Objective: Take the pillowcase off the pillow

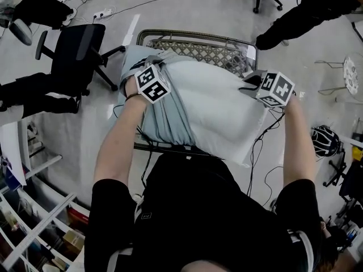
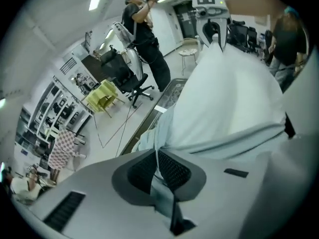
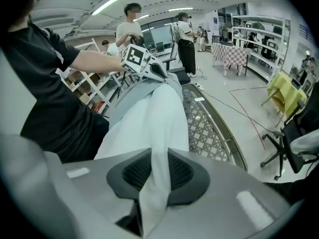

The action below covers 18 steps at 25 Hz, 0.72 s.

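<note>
A white pillow (image 1: 221,112) lies across a wicker seat (image 1: 198,49) in front of me. Its pale blue-grey pillowcase (image 1: 164,118) is bunched over the pillow's left end. My left gripper (image 1: 148,67) sits at that end; in the left gripper view it (image 2: 158,171) is shut on a fold of the pillowcase (image 2: 149,133), with the bare pillow (image 2: 234,98) stretching away beyond. My right gripper (image 1: 253,84) is at the pillow's far right corner; in the right gripper view it (image 3: 154,171) is shut on a strip of the white pillow (image 3: 149,123).
A black office chair (image 1: 76,52) stands left of the seat. A person (image 1: 300,13) stands at the back right and another person's legs (image 1: 28,95) reach in at the left. Cables (image 1: 258,152) hang under the pillow. Shelving (image 1: 34,225) fills the lower left.
</note>
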Each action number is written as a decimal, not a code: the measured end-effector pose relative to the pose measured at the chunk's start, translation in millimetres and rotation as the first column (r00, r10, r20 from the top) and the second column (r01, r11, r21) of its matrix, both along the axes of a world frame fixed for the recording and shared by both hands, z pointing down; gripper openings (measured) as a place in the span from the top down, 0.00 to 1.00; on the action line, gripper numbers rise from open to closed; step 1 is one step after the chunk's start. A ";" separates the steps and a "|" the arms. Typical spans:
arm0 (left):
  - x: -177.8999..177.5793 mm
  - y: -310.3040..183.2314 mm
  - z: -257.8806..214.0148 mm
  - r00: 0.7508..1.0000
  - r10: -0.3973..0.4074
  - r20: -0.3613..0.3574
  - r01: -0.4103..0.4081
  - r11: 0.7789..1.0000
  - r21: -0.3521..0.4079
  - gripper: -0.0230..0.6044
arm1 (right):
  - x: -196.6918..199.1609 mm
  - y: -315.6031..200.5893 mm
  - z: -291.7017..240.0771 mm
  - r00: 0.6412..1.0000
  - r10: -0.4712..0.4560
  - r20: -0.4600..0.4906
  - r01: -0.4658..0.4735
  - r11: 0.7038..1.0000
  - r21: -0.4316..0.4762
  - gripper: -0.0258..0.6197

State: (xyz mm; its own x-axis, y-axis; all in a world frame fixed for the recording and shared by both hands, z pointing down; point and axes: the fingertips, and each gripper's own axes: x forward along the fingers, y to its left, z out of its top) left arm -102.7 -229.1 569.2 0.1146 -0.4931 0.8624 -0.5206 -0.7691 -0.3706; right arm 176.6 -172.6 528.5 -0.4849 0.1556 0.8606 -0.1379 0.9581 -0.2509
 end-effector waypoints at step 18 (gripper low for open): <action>-12.2 -30.7 4.5 0.872 -0.374 -0.315 0.384 0.923 -0.032 0.94 | -24.3 -120.3 69.2 0.968 0.250 -0.021 -0.227 0.908 0.353 0.75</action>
